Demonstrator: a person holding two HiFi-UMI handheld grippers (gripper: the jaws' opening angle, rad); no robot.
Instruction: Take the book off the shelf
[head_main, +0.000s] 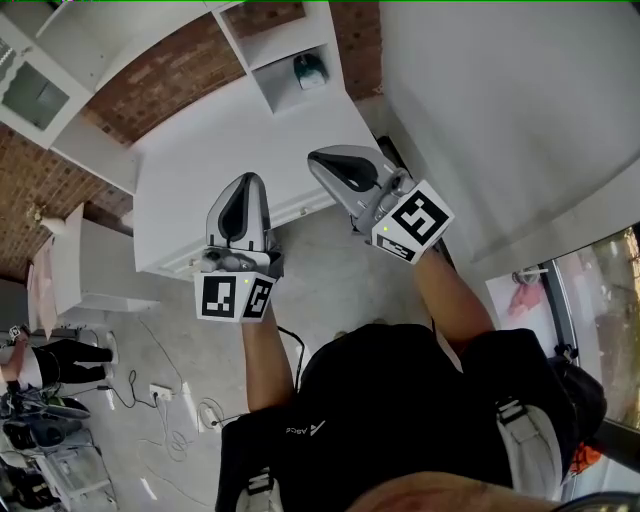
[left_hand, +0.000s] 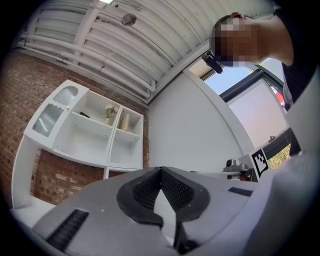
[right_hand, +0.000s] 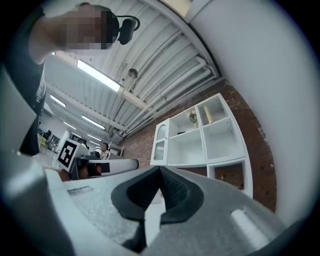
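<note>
The white shelf unit stands against a brick wall, well away from both grippers. It also shows in the right gripper view as the shelf unit. On one upper board lies a small dark flat thing, too small to tell whether it is the book. A little plant and a pale vase stand beside it. My left gripper and right gripper are held up side by side over the edge of a white table. Both are shut with nothing between the jaws.
A low cubby at the table's back holds a teal thing. A white wall rises at the right, with a window below it. Cables and a power strip lie on the floor. Another person stands at the far left.
</note>
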